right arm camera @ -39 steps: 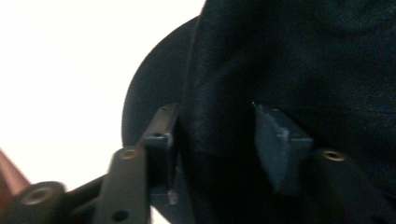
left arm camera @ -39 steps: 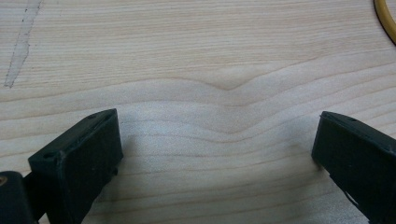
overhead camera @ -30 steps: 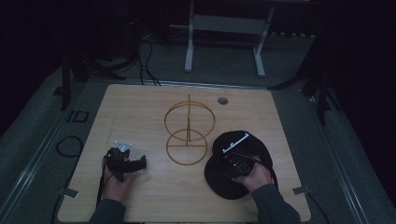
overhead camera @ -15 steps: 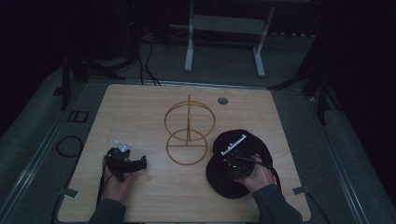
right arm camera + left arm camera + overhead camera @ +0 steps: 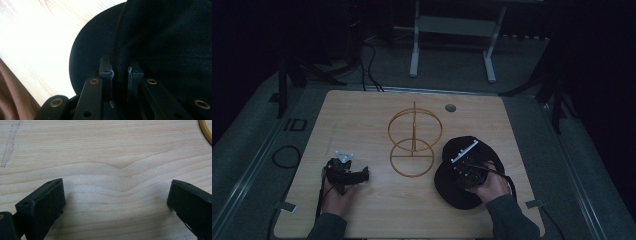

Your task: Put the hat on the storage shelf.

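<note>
A black cap point(image 5: 451, 192) lies on the wooden table point(image 5: 362, 120) at the right, with its brim point(image 5: 85, 57) on the wood. My right gripper point(image 5: 462, 167) rests on top of it. In the right gripper view its jaws point(image 5: 120, 72) are shut, pinching a fold of the cap's fabric where brim meets crown. A golden wire stand point(image 5: 414, 142) of two rings on a post stands at the table's centre. My left gripper point(image 5: 345, 171) sits low over the table at the front left, jaws point(image 5: 115, 202) wide open over bare wood, with the stand's ring point(image 5: 206, 132) off to its side.
A round cable hole point(image 5: 450, 107) is set in the table near its far edge. Beyond the table stand a white frame's legs point(image 5: 414, 45), and cables point(image 5: 287, 156) lie on the grey floor at the left.
</note>
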`<state>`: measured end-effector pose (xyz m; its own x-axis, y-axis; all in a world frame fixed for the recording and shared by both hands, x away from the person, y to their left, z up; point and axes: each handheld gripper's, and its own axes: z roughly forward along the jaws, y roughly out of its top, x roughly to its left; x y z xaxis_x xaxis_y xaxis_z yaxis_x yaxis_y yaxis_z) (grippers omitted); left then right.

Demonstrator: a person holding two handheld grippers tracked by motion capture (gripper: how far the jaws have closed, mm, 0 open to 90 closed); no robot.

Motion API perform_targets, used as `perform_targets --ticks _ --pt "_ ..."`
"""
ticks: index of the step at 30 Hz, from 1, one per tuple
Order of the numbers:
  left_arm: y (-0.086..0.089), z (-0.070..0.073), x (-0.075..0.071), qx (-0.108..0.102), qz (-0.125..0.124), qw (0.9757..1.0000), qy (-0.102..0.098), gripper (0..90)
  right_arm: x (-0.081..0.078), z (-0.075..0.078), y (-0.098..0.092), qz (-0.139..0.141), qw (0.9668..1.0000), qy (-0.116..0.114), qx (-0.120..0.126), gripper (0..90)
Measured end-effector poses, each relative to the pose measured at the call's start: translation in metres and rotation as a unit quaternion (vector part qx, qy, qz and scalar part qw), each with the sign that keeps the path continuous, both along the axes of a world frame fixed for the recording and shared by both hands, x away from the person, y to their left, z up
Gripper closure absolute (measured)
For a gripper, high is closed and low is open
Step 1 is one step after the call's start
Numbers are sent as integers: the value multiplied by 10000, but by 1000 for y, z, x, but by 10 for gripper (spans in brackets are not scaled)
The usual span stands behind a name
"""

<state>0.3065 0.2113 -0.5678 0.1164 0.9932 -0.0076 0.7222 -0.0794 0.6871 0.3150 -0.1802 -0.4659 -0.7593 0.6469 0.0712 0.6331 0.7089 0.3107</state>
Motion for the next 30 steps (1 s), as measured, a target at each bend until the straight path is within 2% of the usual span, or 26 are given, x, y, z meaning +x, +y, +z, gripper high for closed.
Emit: perform_targets --ticks 6,13,30 --pt "0 0 0 -2 1 10000 -2 12 3 10 -2 30 10000 -71 11 786" --pt "0 0 0 0 -2 10000 4 12 4 20 -4 105 9996 -262 -45 786" --pt "0 0 0 2 -10 10000 16 12 10 45 -11 163 9992 -354 -89 784"
